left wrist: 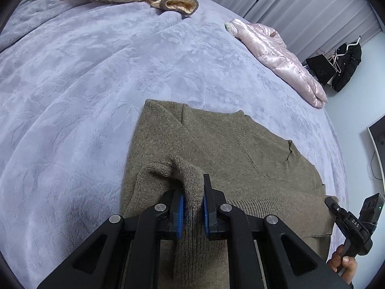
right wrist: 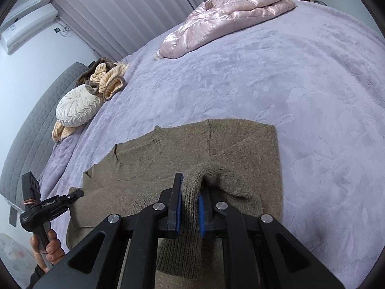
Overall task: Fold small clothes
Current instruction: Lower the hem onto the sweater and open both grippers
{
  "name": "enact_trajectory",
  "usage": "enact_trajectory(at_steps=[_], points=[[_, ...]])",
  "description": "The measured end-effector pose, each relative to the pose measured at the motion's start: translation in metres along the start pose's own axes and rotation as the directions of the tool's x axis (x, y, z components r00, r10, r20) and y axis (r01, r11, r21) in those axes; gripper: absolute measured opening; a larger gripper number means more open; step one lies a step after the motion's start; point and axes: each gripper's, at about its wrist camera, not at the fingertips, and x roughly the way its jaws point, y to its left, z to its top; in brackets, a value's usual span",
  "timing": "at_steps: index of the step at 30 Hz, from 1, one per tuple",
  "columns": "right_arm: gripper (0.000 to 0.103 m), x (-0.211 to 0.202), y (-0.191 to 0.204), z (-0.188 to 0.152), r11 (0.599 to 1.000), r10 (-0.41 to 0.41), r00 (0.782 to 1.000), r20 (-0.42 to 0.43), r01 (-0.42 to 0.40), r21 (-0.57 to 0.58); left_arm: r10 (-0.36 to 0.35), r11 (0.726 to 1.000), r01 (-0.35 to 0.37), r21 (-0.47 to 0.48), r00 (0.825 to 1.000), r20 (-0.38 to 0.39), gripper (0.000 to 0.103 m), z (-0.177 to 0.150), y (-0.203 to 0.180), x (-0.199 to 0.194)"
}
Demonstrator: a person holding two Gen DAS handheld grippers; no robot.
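A brown knit sweater (left wrist: 216, 144) lies on the lilac bed cover, its sides folded inward and its collar away from me. It also shows in the right wrist view (right wrist: 192, 149). My left gripper (left wrist: 193, 195) is shut on a pinch of the sweater's ribbed hem at its left side, raised a little off the bed. My right gripper (right wrist: 190, 192) is shut on the hem at the sweater's right side, also lifted. Each gripper shows at the edge of the other's view: the right one (left wrist: 332, 203) and the left one (right wrist: 77, 195).
The lilac plush bed cover (left wrist: 96, 84) spreads all around. A pink padded jacket (left wrist: 284, 57) lies at the far edge. A white round cushion (right wrist: 77, 106) and a striped peach garment (right wrist: 110, 77) lie by the grey headboard (right wrist: 31, 130). Curtains hang behind.
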Motion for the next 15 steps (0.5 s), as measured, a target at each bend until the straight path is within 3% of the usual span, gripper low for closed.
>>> enact_trajectory(at_steps=[6,8,9,10,11,13,15], points=[[0.012,0.015,-0.006,0.0,1.0,-0.026,0.999,-0.026,0.026,0.011,-0.007,1.0,0.007,-0.025,1.0,-0.017,0.014,0.003,0.003,0.01],[0.013,0.017,-0.008,0.001,0.999,-0.017,0.999,-0.038,0.018,0.031,-0.059,0.997,0.057,-0.048,0.997,-0.051,0.031,0.007,0.004,0.011],[0.018,0.016,-0.009,0.002,0.999,0.007,0.999,-0.043,-0.005,0.048,-0.127,0.99,0.123,-0.063,0.99,-0.067,0.058,0.009,0.006,0.01],[0.029,0.016,-0.01,0.003,0.998,0.032,0.998,-0.051,-0.029,0.062,-0.2,0.978,0.194,-0.08,0.977,-0.07,0.073,0.011,0.007,0.006],[0.036,0.013,-0.009,0.004,0.996,0.054,0.997,-0.054,-0.051,0.069,-0.214,0.974,0.209,-0.088,0.975,-0.054,0.092,0.012,0.007,0.0],[0.06,0.003,-0.002,0.003,0.998,0.046,0.998,-0.034,-0.044,0.046,-0.142,0.988,0.143,-0.064,0.99,0.012,0.093,0.012,0.005,-0.02],[0.065,-0.011,0.009,-0.001,1.0,-0.001,1.0,-0.013,0.001,-0.007,-0.107,0.994,0.108,-0.025,0.994,0.027,0.093,0.009,0.002,-0.037]])
